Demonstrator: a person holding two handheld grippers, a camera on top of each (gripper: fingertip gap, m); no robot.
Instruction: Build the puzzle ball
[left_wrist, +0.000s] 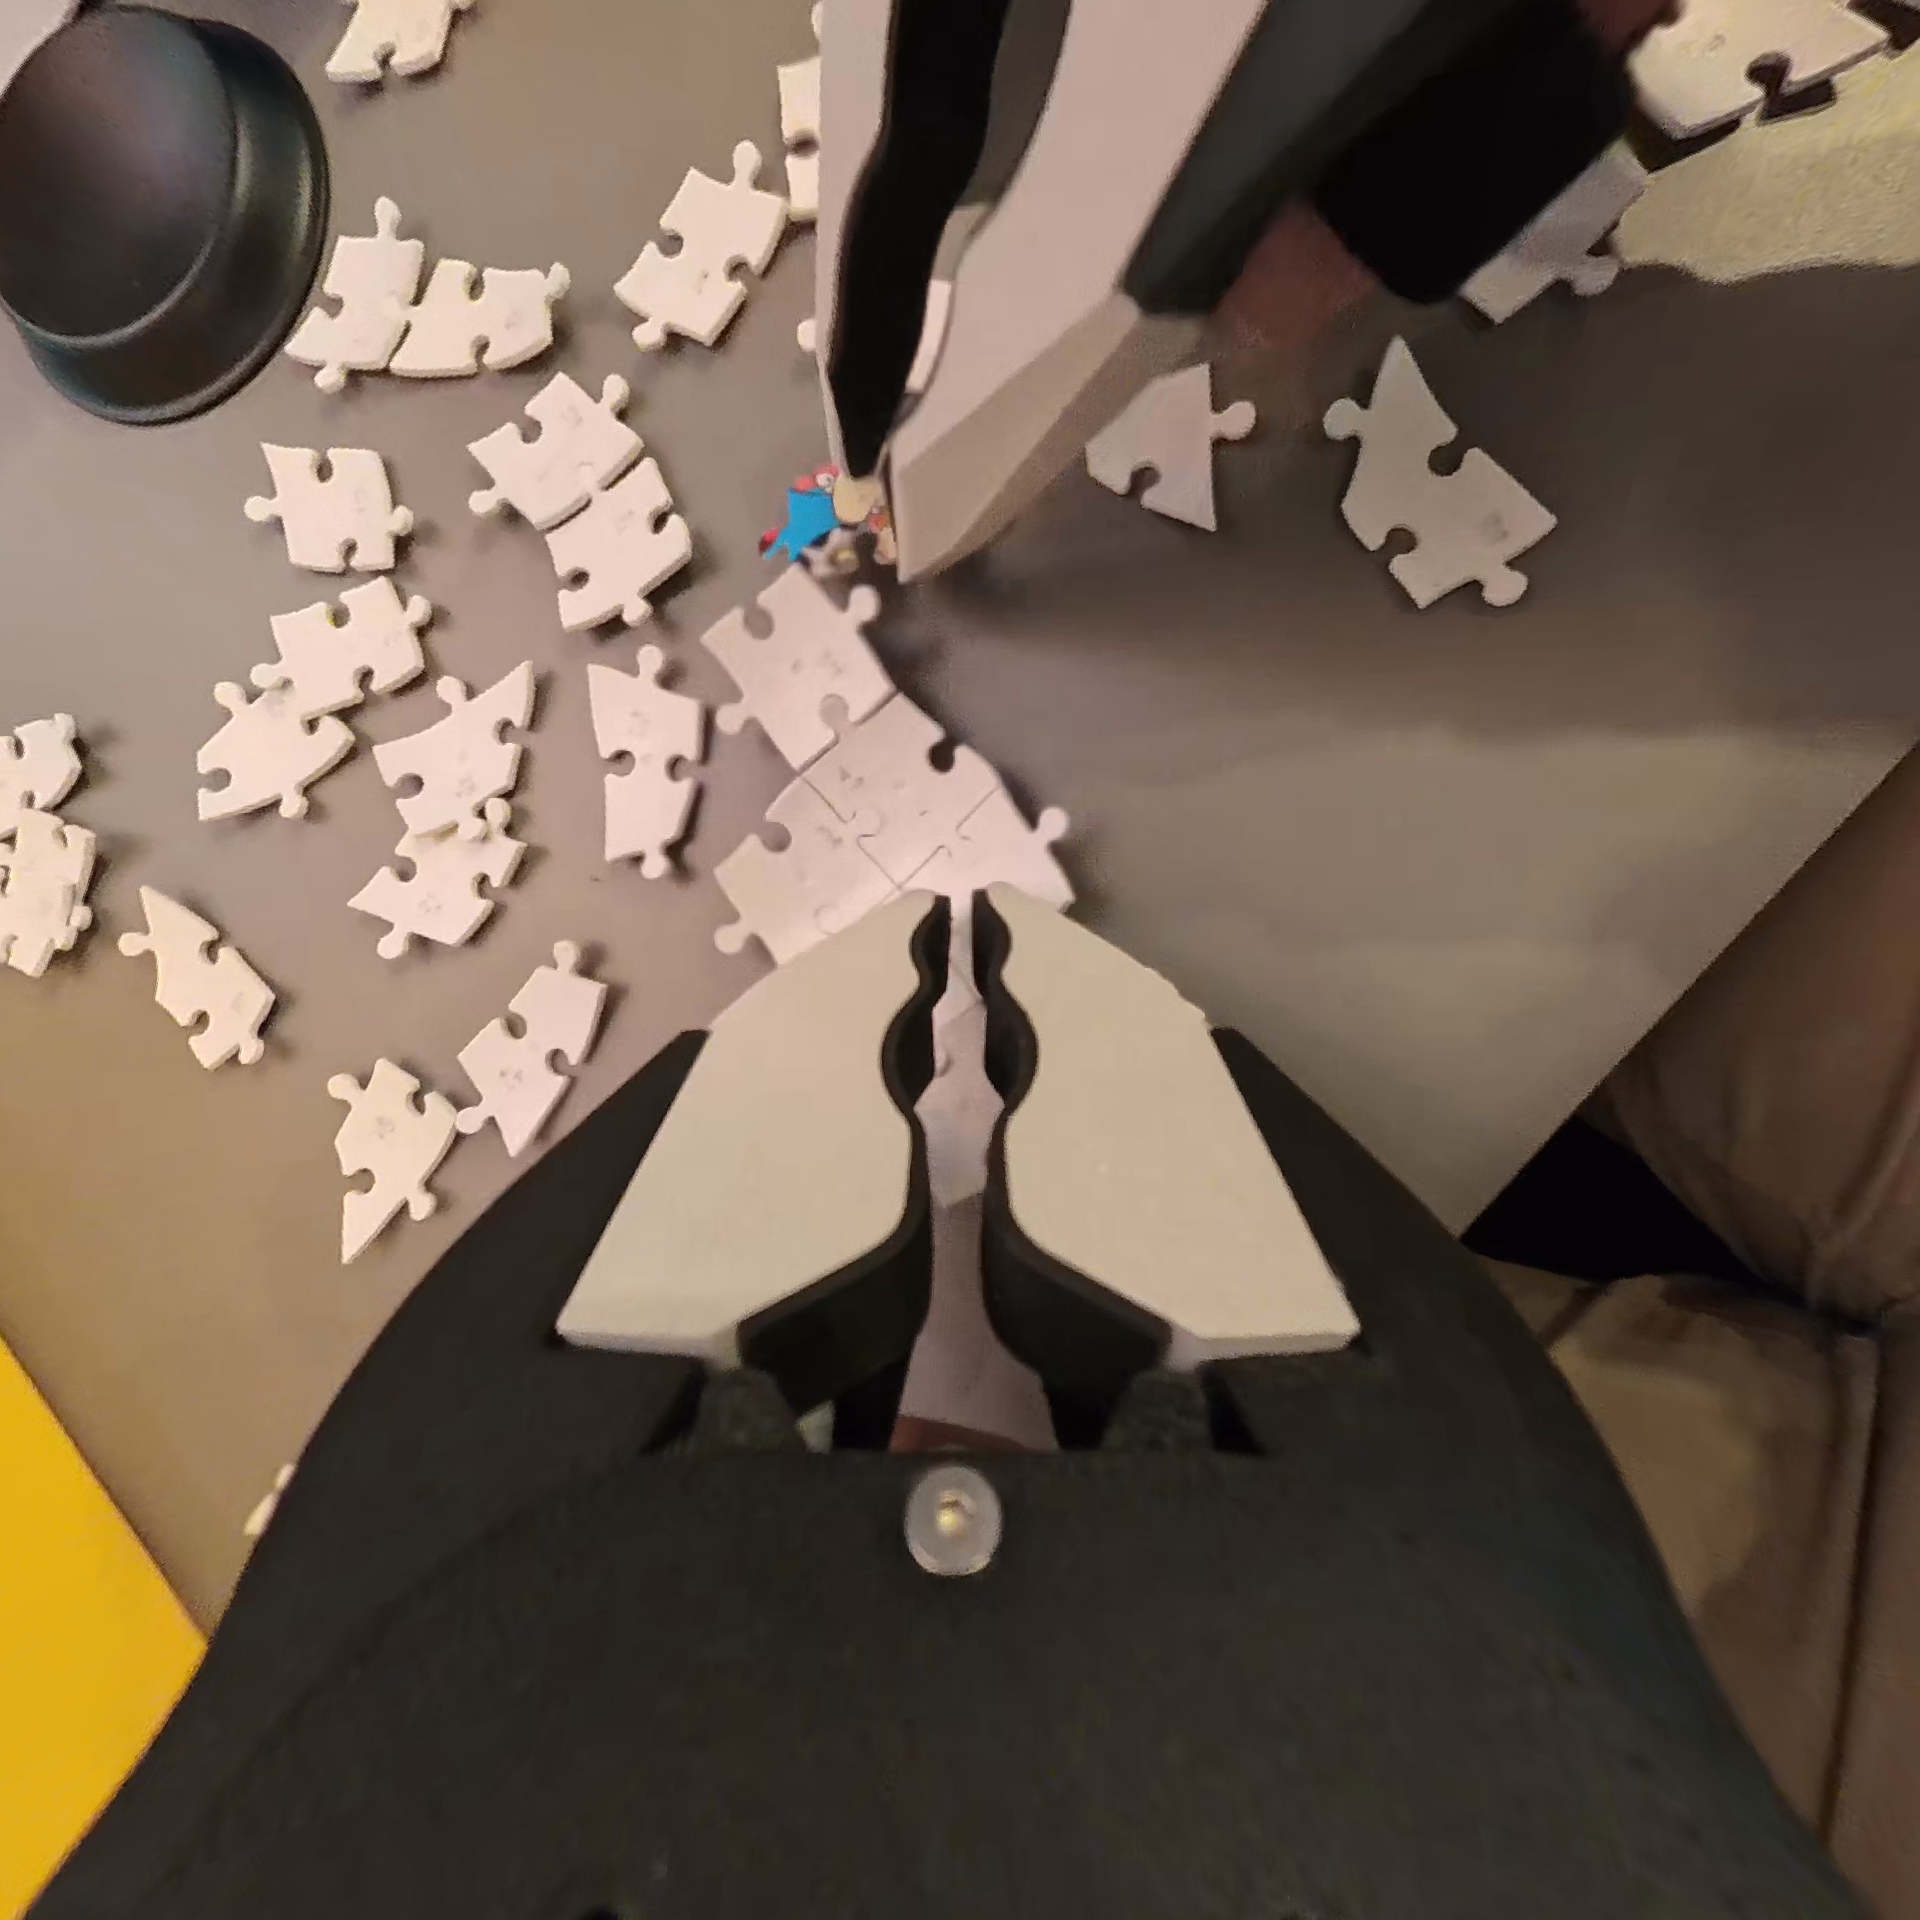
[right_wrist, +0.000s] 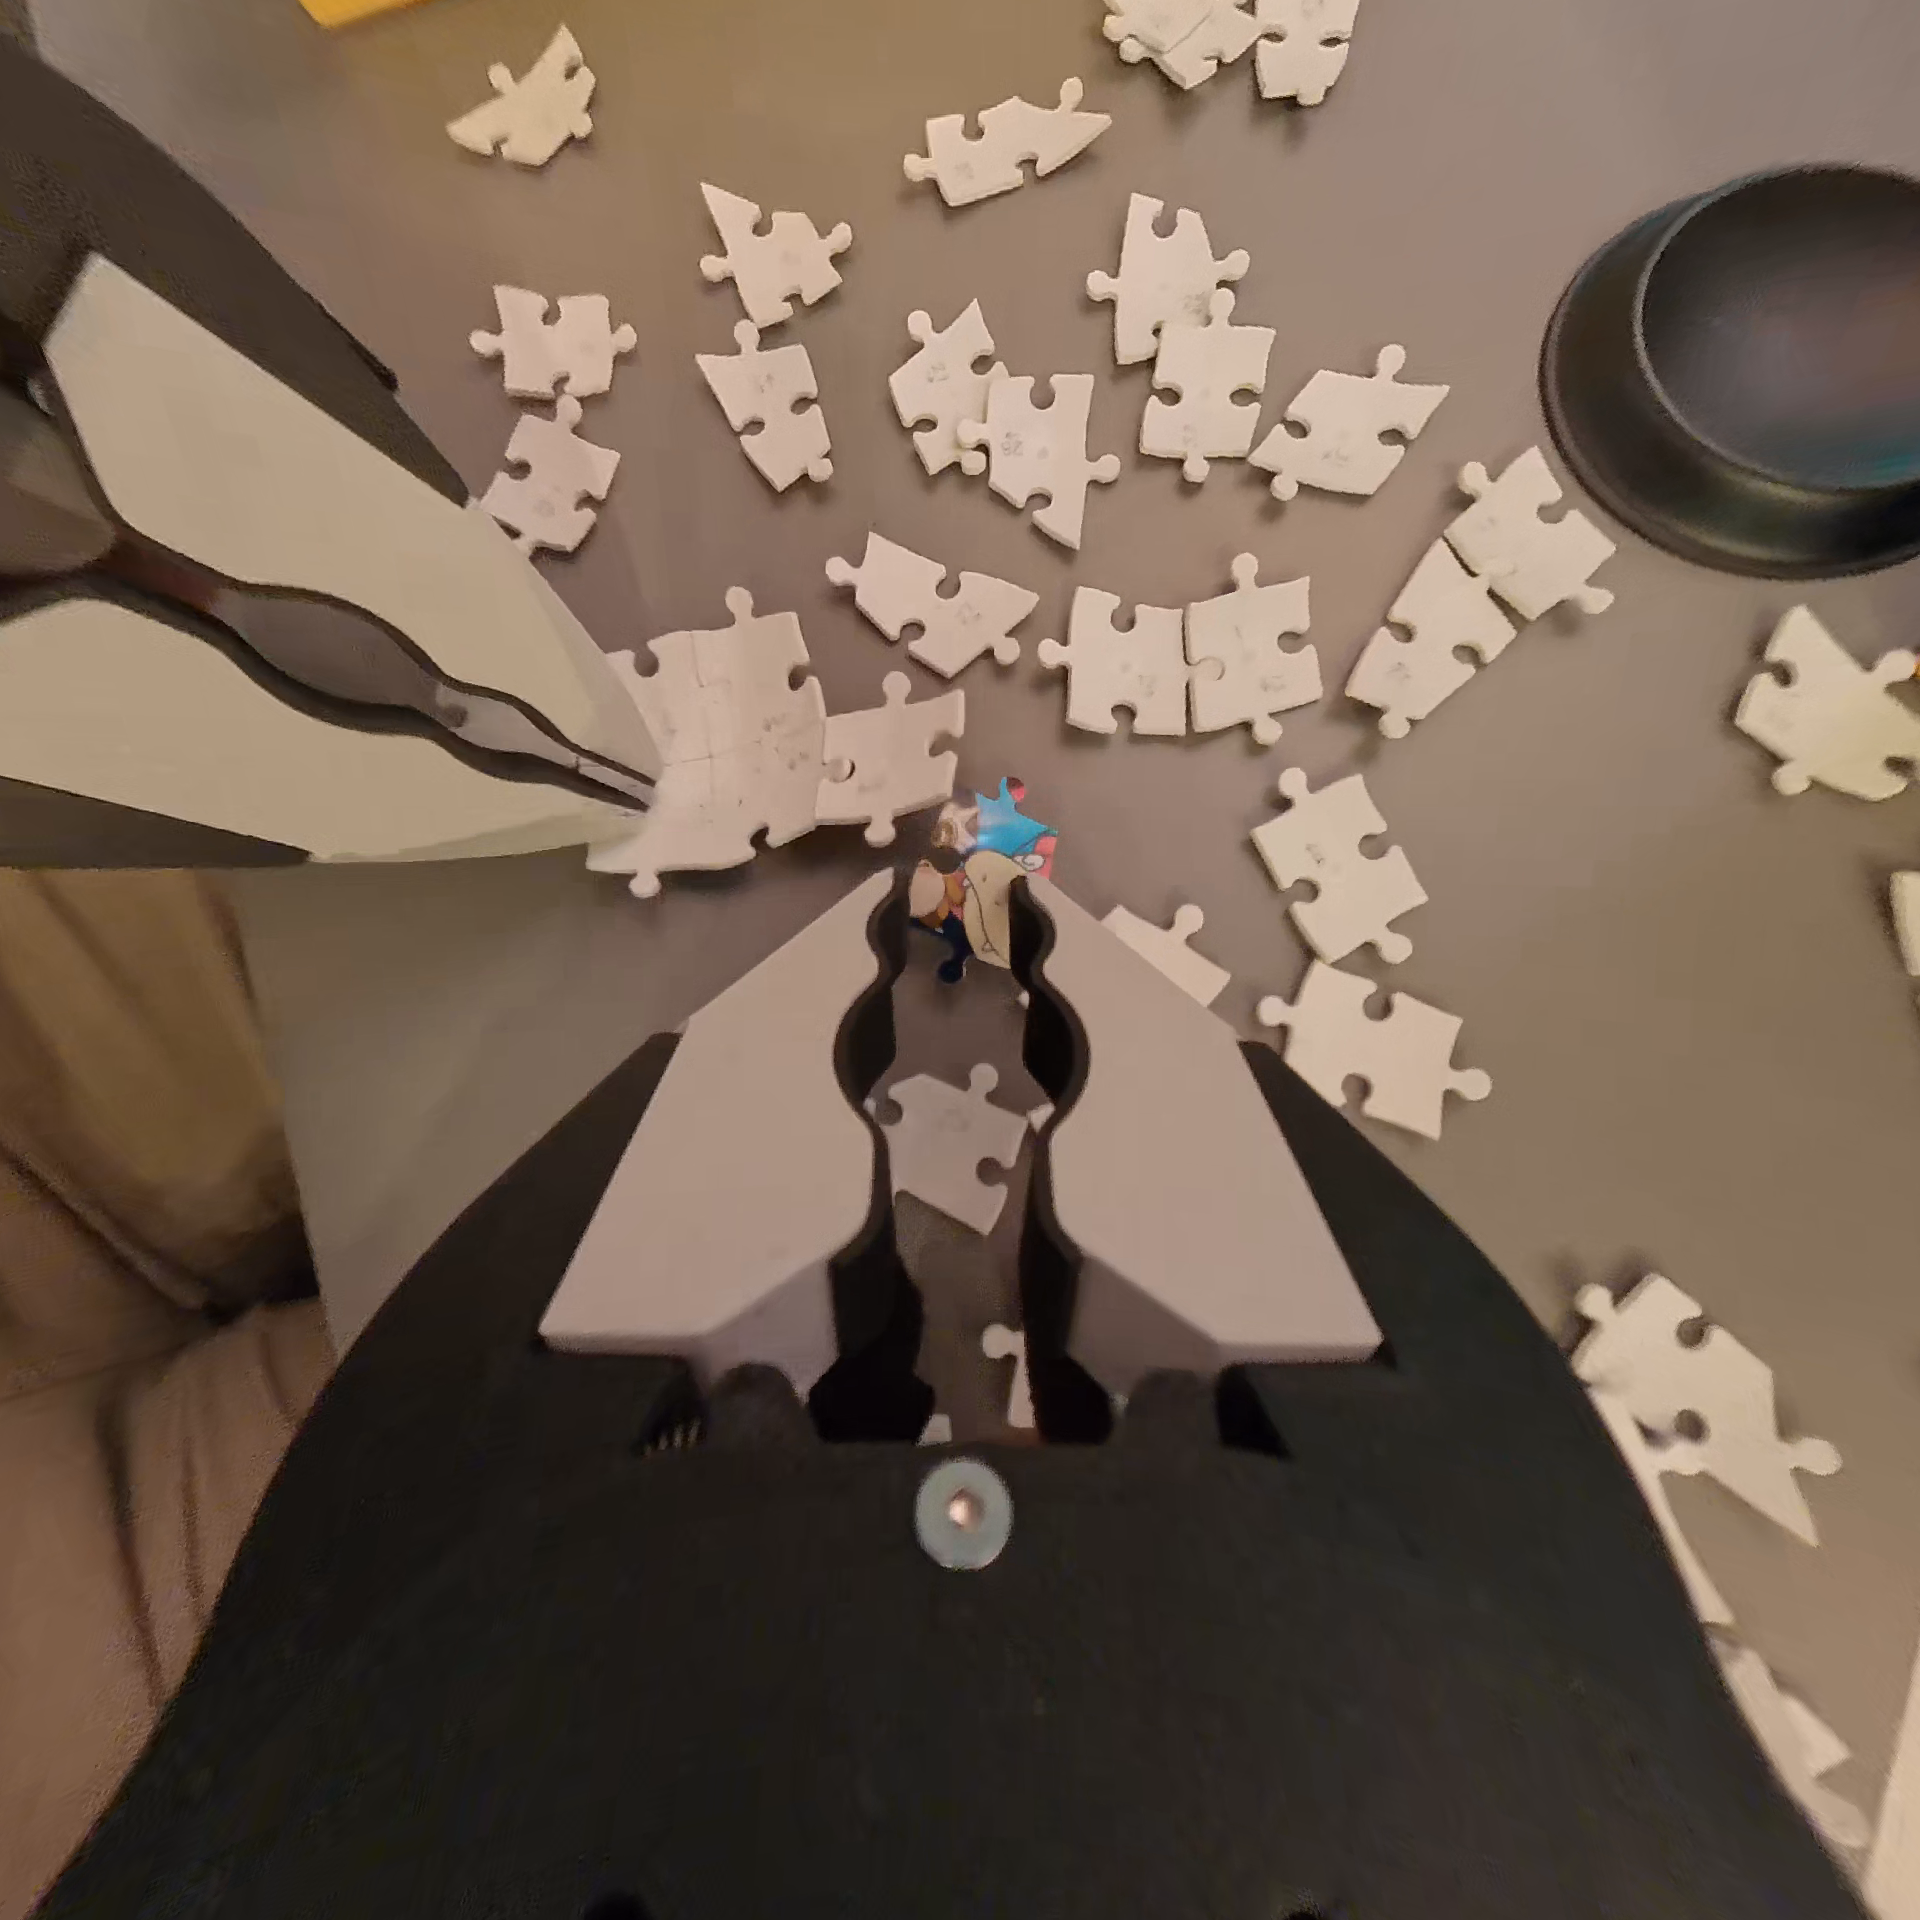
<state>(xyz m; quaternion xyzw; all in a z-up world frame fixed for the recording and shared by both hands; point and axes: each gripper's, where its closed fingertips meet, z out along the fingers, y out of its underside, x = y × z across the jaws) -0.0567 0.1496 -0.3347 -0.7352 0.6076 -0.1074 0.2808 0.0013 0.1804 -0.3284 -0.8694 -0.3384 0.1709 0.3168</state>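
Note:
A joined cluster of white puzzle pieces (left_wrist: 894, 800) lies face down on the grey table (left_wrist: 1351, 727). My left gripper (left_wrist: 961, 920) is shut on the cluster's near edge. It also shows in the right wrist view (right_wrist: 639, 795), clamped on the same cluster (right_wrist: 727, 727). My right gripper (right_wrist: 966, 894) is shut on a coloured puzzle piece (right_wrist: 1013, 831), printed side up, held beside the cluster's end piece (right_wrist: 894, 748). In the left wrist view the right gripper (left_wrist: 878, 488) comes in from the top with the coloured piece (left_wrist: 805, 520) just beyond that end piece (left_wrist: 800, 665).
Several loose white pieces (left_wrist: 416, 748) are scattered over the table (right_wrist: 1610, 935), some joined in pairs (right_wrist: 1184, 665). A black round bowl (left_wrist: 156, 208) stands at the far side, and also shows in the right wrist view (right_wrist: 1756, 374). A yellow object (left_wrist: 73, 1558) lies near the table's corner. Beige fabric (left_wrist: 1714, 1351) lies past the table edge. Spacing between my two grippers at the tips: around 7 cm. Measured from the fingertips, the black round bowl (left_wrist: 156, 208) is 15 cm or so from the right gripper and 20 cm from the left. Seen from the right wrist view (right_wrist: 1737, 360) as well.

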